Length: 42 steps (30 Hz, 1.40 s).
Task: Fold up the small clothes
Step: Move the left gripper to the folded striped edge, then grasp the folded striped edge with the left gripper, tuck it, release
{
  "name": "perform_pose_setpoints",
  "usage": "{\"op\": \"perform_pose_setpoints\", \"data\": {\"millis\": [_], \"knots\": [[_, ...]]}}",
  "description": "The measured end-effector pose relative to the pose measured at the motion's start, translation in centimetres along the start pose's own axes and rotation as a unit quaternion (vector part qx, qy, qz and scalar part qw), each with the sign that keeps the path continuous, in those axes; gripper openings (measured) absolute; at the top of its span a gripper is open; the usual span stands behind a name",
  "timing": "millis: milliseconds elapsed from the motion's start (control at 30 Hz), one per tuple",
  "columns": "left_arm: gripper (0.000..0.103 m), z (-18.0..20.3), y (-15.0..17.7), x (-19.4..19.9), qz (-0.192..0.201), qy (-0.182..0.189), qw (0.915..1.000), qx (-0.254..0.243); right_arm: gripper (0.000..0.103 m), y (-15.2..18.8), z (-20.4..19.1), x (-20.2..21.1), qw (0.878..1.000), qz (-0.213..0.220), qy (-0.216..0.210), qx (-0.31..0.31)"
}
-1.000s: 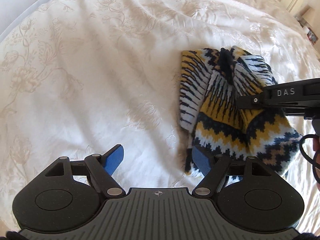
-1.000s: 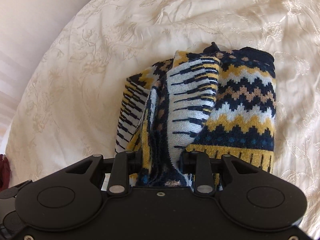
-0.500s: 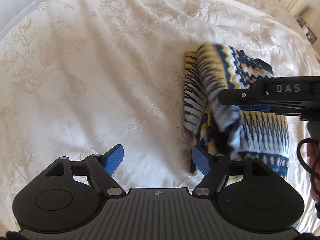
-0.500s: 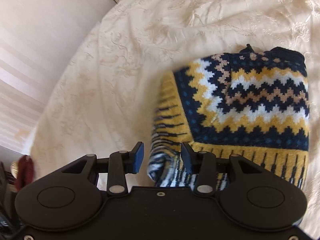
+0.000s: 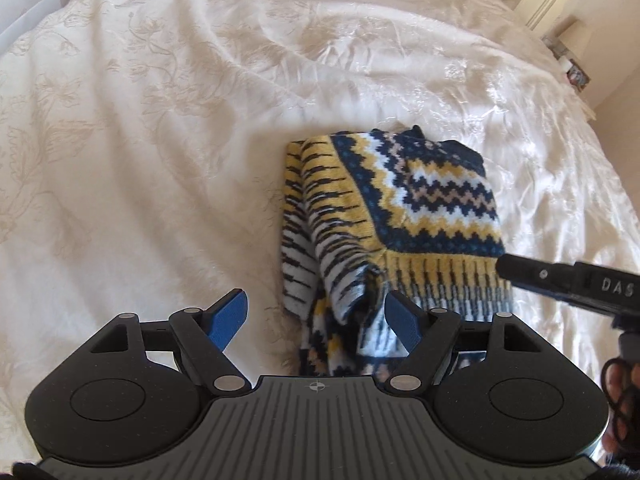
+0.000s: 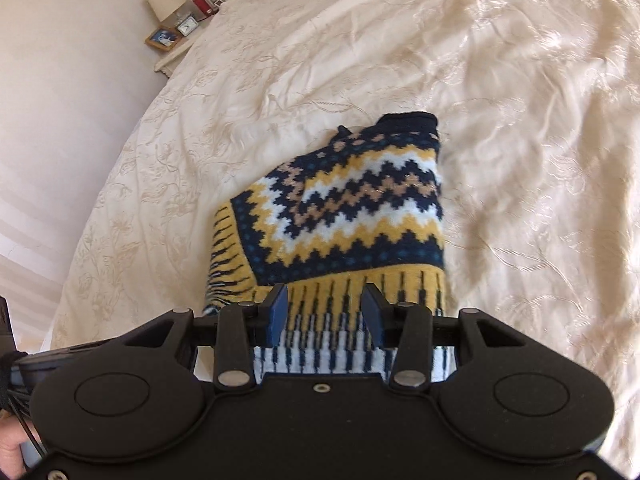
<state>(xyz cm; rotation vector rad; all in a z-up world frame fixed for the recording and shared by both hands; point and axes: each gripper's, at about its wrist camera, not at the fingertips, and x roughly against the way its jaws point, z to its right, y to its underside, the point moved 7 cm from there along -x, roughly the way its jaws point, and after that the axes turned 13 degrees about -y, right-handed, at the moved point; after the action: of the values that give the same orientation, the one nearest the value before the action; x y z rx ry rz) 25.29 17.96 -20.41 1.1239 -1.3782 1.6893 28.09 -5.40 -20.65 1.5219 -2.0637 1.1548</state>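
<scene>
The knit sweater [image 5: 404,216] is soft and floppy; both hand-held grippers [image 5: 316,320] [image 6: 324,312] are spread, so pinch its ribbed hem [image 6: 360,292].

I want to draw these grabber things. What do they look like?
Each one is mostly black, with two round discs, silver rivets and two fingers with blue pads. The left gripper has a grey ribbed plate with a small crosshair mark. The right gripper is plain black, with white letters "DAS" on its side and a black cable.
</scene>
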Motion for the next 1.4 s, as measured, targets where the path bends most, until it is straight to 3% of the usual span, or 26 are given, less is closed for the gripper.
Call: {"op": "perform_pose_setpoints", "data": {"millis": [133, 367, 433, 467, 533, 567, 667, 800, 967, 1133, 1233, 1400], "knots": [[0.075, 2.2, 0.5, -1.4, -0.015, 0.02, 0.9996, -0.012, 0.053, 0.9, 0.7, 0.4, 1.0, -0.003, 0.007, 0.0], [0.074, 4.3, 1.3, -3.8, -0.036, 0.037, 0.9984, -0.023, 0.064, 1.5, 0.8, 0.6, 1.0, 0.0, 0.01, 0.009], [0.066, 4.6, 1.1, -4.1, -0.037, 0.045, 0.9981, -0.019, 0.065, 1.4, 0.8, 0.5, 1.0, 0.0, 0.009, 0.009], [0.057, 4.5, 1.0, -4.1, -0.036, 0.037, 0.9986, -0.016, 0.065, 1.4, 0.9, 0.5, 1.0, 0.0, 0.009, 0.008], [0.036, 4.4, 0.8, -4.3, -0.032, 0.021, 0.9992, -0.014, 0.065, 1.5, 0.9, 0.5, 1.0, -0.001, 0.009, 0.007], [0.016, 4.4, 0.7, -4.3, -0.029, 0.02, 0.9993, -0.011, 0.065, 1.5, 0.9, 0.5, 1.0, -0.001, 0.009, 0.007], [0.013, 4.0, 0.4, -3.0, 0.011, 0.009, 0.9999, -0.008, 0.065, 1.5, 1.0, 0.5, 1.0, 0.0, 0.008, 0.005], [0.013, 3.2, 0.9, -0.9, 0.053, -0.012, 0.9985, -0.003, 0.065, 1.1, 1.3, 0.7, 1.0, 0.006, 0.006, 0.008], [0.013, 1.6, 1.8, -2.5, 0.019, -0.006, 0.9993, 0.031, 0.065, -0.9, 2.1, 0.1, 1.0, 0.007, 0.017, 0.026], [0.018, 1.5, 1.5, -3.5, 0.005, -0.001, 0.9995, 0.033, 0.065, -4.2, 4.3, -1.4, 0.998, 0.018, 0.046, 0.028], [0.025, 1.2, 1.8, -3.9, 0.0, 0.0, 0.9993, 0.036, 0.065, -5.5, 5.9, -3.0, 0.998, 0.01, 0.056, 0.01], [0.049, 0.3, 2.1, -4.0, -0.002, -0.003, 0.9991, 0.042, 0.065, -6.8, 7.8, -6.8, 0.996, -0.03, 0.078, 0.004]]}}
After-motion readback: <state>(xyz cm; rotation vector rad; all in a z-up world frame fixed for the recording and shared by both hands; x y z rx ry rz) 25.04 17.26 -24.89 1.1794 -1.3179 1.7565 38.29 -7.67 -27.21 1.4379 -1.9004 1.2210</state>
